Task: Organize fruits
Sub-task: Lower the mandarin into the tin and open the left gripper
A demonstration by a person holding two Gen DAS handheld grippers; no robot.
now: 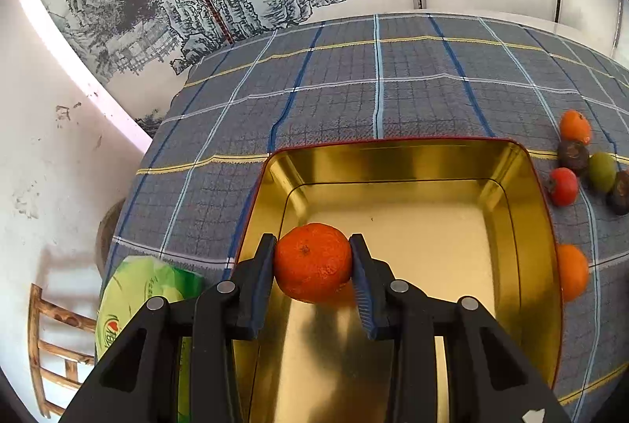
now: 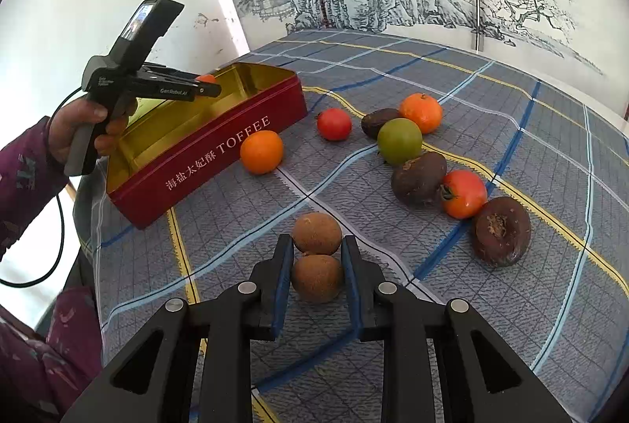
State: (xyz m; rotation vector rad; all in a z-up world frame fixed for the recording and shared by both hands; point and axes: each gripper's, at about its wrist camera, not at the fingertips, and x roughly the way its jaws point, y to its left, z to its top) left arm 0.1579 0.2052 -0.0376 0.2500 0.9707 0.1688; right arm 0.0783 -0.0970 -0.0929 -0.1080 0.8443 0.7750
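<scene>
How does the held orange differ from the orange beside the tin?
The held orange is clamped in the left gripper above the open tin; the orange beside the tin lies free on the tablecloth. The held one looks darker and rougher-skinned, the other lighter and smoother. Both are round and similar in size.

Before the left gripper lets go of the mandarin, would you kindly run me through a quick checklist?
1. Left gripper grips the mandarin on both sides: ok.
2. Mandarin above the open tin: ok.
3. Tin floor beneath is bare: ok.
4. Drop height low enough: cannot tell.
5. Right gripper well away from the tin: ok.
6. Right jaws touching the brown fruit between them: cannot tell.
</scene>
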